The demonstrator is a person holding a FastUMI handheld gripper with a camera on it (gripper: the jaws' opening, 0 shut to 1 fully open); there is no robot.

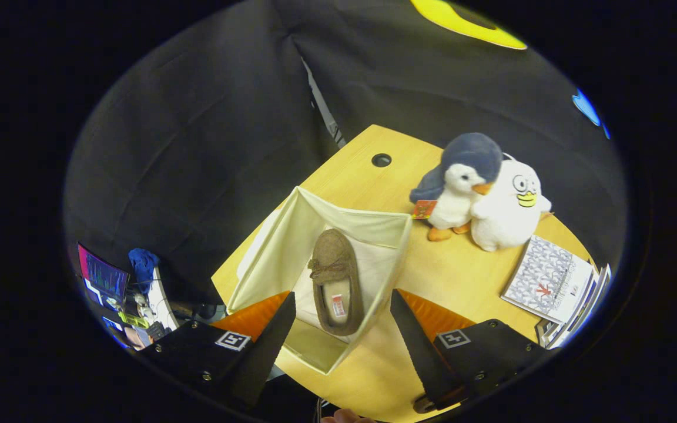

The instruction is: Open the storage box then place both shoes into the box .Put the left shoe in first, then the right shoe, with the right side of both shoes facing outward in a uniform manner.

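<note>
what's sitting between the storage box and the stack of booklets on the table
In the gripper view, only bare wooden table separates the storage box from the booklets. The open gripper hangs above the shoe inside the box.

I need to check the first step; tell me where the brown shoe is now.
In the gripper view the brown shoe lies inside the open storage box on the table, just ahead of the open gripper, between its fingers.

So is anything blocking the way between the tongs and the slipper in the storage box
Nothing visible is in the way. The tongs are open above the open storage box, and the brown slipper lies inside it, just ahead between the fingers. The two plush penguins and the booklets sit off to the side on the table.
</note>
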